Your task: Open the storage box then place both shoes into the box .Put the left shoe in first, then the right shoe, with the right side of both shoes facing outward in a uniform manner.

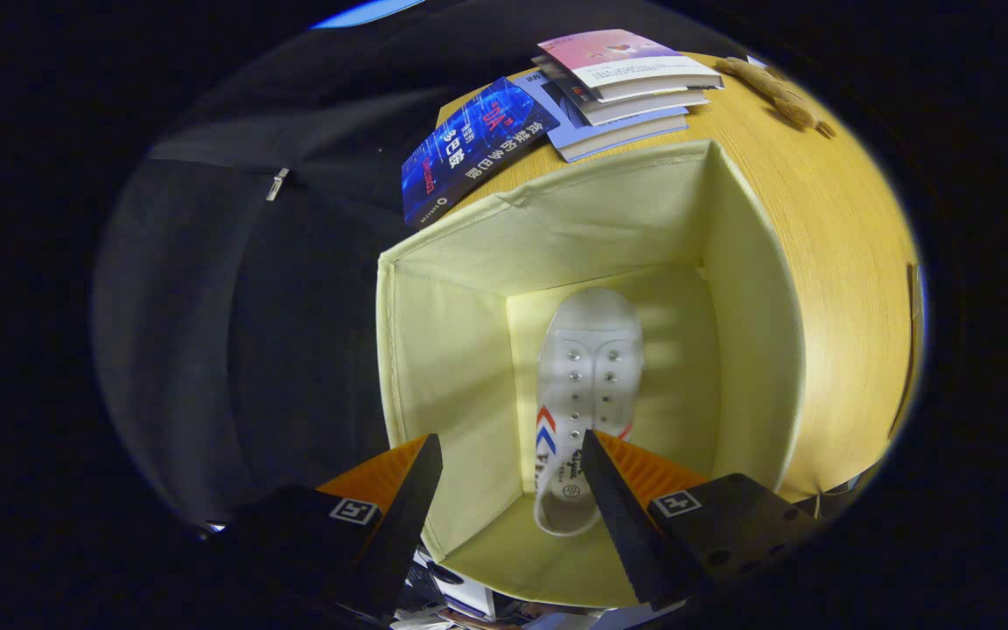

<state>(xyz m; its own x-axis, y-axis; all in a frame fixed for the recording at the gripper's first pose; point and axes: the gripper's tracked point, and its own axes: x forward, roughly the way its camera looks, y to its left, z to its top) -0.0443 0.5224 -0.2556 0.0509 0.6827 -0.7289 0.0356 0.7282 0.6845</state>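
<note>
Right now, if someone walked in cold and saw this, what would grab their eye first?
First the open pale yellow storage box on the wooden table, with one white shoe lying on its floor, just beyond the fingers. The gripper hangs over the box's opening, fingers spread and holding nothing. Beyond the box, a blue book leans beside a stack of books.

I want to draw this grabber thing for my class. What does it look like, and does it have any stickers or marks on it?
The gripper has two long wedge-shaped fingers with ridged inner faces, wide apart above the open yellow box. Each sits on a blocky dark mount carrying a small square black-and-white tag. The right mount has small round holes.
</note>
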